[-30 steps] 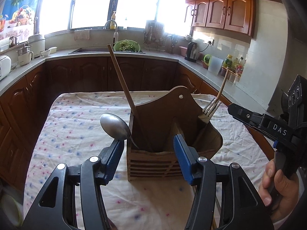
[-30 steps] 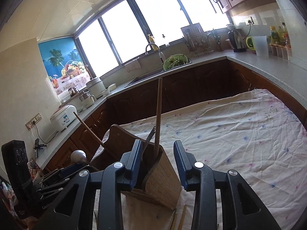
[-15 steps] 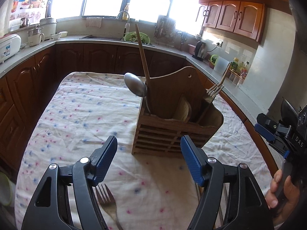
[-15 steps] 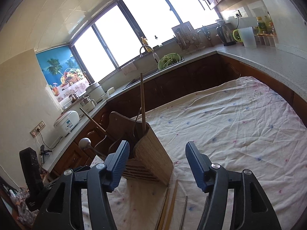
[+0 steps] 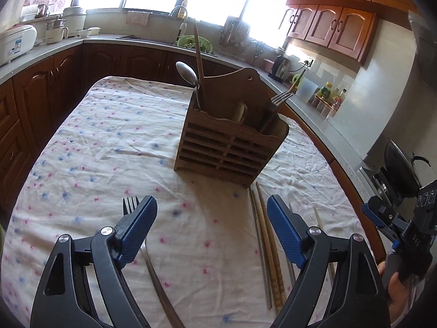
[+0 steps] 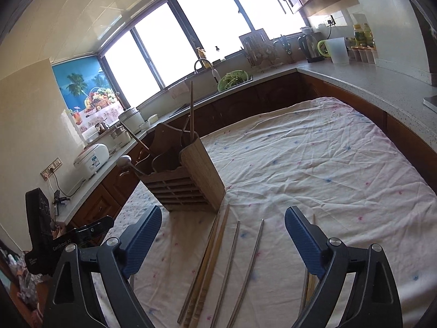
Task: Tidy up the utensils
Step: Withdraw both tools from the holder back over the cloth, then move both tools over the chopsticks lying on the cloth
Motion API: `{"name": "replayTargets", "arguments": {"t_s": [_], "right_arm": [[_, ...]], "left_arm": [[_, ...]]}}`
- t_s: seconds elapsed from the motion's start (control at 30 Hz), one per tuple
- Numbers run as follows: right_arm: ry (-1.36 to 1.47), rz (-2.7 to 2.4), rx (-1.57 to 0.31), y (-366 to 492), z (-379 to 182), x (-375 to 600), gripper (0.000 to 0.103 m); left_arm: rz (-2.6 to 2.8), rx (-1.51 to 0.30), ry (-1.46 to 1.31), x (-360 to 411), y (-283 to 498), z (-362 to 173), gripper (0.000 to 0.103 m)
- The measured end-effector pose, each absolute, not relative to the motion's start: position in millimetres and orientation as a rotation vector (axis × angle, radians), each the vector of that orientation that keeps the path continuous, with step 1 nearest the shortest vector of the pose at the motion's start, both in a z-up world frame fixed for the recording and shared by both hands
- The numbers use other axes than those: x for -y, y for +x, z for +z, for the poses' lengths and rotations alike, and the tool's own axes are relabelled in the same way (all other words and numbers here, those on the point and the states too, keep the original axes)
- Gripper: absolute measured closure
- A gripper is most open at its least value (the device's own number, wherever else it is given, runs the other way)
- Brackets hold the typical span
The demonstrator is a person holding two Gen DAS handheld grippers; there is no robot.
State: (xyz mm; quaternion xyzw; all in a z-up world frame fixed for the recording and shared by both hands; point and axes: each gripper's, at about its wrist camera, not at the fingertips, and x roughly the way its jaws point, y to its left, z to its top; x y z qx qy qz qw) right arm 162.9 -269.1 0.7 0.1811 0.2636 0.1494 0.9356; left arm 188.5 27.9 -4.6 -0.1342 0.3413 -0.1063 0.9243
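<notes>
Left wrist view shows both grippers, left gripper (image 5: 211,229) and right gripper (image 6: 222,239), wide apart and empty, probably ready to pick chopsticks (image 6: 210,262) for the wooden holder (image 5: 229,142).

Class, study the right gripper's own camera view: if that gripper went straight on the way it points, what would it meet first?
Probably the tablecloth. The open right gripper points past the holder, which stands left of its line, and over the chopsticks lying below. Depth is unclear, so it may clear the table entirely.

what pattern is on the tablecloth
White tablecloth scattered with small pink and blue flower-like specks; clearest in the left wrist view.
</notes>
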Motion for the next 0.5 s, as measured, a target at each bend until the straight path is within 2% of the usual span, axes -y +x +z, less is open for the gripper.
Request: {"name": "replayTargets", "arguments": {"t_s": [0.5], "right_arm": [[0.318,0.228,-0.579,102.5,-28.7,292.4,0.007]], "left_arm": [[-0.269,-0.767,-0.226,10.1,157.1,-24.7,0.017]]}}
